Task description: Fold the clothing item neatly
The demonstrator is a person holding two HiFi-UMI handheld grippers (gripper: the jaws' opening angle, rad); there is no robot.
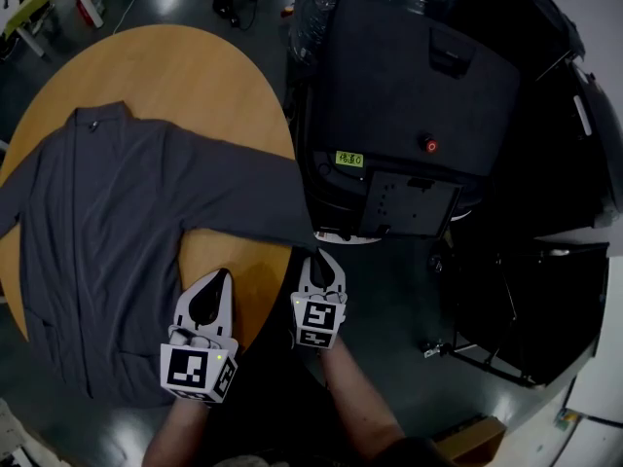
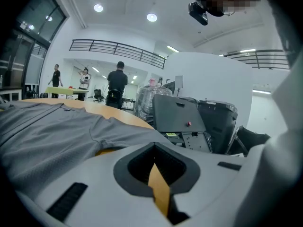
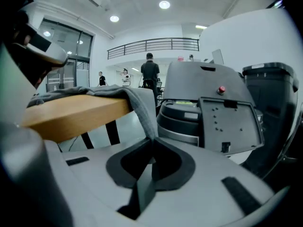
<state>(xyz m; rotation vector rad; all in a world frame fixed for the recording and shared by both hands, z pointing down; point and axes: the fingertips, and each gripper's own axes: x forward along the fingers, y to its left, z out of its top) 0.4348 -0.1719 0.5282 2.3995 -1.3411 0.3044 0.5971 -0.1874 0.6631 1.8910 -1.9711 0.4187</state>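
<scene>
At the counter's [image 1: 195, 76] edge, your right hand-held gripper [image 1: 319, 259] is clamped on the overhanging sleeve [image 1: 255, 204] of the grey cardigan [image 1: 97, 241], which lies spread flat. Your left hand-held gripper [image 1: 218, 280] hovers closed, empty. Carry the cuff across the chest, keeping the fold straight.

The left gripper [image 1: 222, 275] and right gripper [image 1: 319, 254] are pale grey with black square markers [image 1: 190, 370].

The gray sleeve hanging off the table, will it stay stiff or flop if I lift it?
Probably floppy: the sleeve drapes limply over the table edge into the right tongs. Likely light, being thin wrinkled cloth. Pulling it may drag the whole shirt along.
</scene>
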